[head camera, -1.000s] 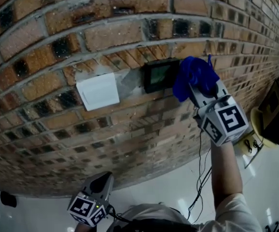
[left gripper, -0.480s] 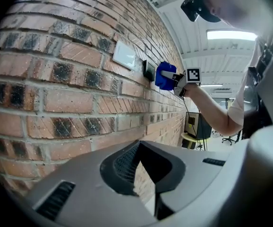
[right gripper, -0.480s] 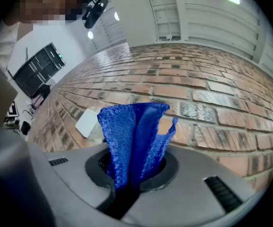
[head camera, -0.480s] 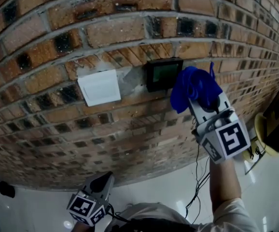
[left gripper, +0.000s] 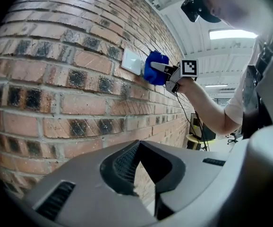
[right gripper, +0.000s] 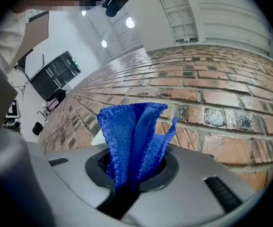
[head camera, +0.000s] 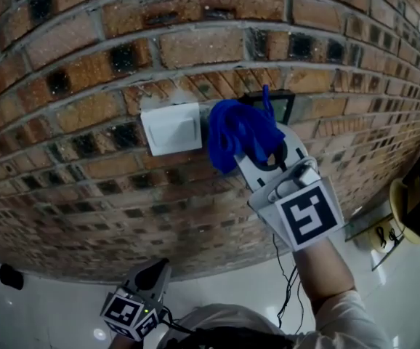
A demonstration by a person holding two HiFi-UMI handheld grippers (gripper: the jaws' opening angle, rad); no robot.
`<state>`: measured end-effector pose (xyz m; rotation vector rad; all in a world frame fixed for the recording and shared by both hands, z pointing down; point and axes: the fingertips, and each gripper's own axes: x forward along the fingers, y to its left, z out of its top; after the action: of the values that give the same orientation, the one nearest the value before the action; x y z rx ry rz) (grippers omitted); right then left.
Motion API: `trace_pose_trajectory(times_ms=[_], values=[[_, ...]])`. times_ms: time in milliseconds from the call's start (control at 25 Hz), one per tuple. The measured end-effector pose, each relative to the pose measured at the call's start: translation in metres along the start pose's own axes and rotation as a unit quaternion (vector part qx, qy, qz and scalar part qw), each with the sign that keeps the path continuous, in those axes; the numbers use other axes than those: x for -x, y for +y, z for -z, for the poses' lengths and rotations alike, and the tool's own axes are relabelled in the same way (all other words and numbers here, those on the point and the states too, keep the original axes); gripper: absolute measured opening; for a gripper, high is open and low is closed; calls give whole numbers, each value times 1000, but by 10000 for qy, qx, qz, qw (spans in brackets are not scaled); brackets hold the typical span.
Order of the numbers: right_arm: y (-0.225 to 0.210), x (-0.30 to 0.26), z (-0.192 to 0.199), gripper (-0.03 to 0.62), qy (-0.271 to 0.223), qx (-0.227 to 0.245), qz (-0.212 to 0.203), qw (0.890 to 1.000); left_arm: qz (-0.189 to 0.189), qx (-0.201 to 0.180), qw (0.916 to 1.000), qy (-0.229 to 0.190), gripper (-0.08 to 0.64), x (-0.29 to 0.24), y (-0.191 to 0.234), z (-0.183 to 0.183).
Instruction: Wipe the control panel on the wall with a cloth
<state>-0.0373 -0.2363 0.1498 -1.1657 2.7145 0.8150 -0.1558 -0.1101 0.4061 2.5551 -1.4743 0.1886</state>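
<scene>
- Your right gripper (head camera: 257,151) is raised to the brick wall (head camera: 86,64) at the centre of the head view. Its marker cube (head camera: 309,215) faces the camera just below and to the right.
- Its jaws are closed on the blue cloth (head camera: 237,131). In the right gripper view the cloth (right gripper: 132,131) stands up out of the hollow between the jaws in loose folds, pinched at its lower end.
- The control panel (head camera: 281,106), a dark framed plate, sits on the wall just right of centre. The cloth covers its left part, so you see only its right side and top edge.
- A white switch plate (head camera: 172,127) is fixed to the wall just left of the cloth, and the cloth's left edge reaches its right edge.
- In the left gripper view, the cloth (left gripper: 154,68) appears to lie against the brick right beside the white plate (left gripper: 131,61), in the upper middle of the frame. Your right gripper (left gripper: 168,71) and forearm (left gripper: 207,109) run off towards the right.
- Your left gripper (head camera: 154,271) is low, at the bottom left of the head view, well away from the panel and close to your body.
- Its jaws [in the left gripper view] are drawn together to a thin slit with nothing between them. Only brick shows through the hollow of the left gripper (left gripper: 143,167).
- A thin cable (head camera: 294,282) hangs down below your right wrist, towards the pale floor (head camera: 50,318) at the lower edge of the head view.
</scene>
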Motion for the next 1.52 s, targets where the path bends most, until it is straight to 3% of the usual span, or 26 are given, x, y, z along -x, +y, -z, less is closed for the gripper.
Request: trace_pose_trajectory(times_ms=[160,320,600,760,960,1120,1320,1520], values=[[-31,15,8,89,115,69,319,9994,-33,-14,10000,43,1,-1,2,1],[-76,38,15,89,115,434,620,9971,17,-44,10000,70,1,-9,-6,2],[-139,73,44,89,425,414,1206,9909,98,-90,9998,114,2,-23,-22,-2],[-151,74,60,89,475,303,1239,9907,92,-103,9998,120,1,-24,-27,-2],[-127,82,27,89,145,339,1163,9925,34,-67,9999,98,1,-17,-23,-1],[-72,60,3,89,-104,342,549,9979,1,-45,9999,91,1,-11,-20,2],[-18,20,0,89,12,290,47,9996,-81,27,10000,48,2,-1,-11,3],[-12,2,2,89,29,220,68,9997,-170,23,9998,80,1,8,-5,7]])
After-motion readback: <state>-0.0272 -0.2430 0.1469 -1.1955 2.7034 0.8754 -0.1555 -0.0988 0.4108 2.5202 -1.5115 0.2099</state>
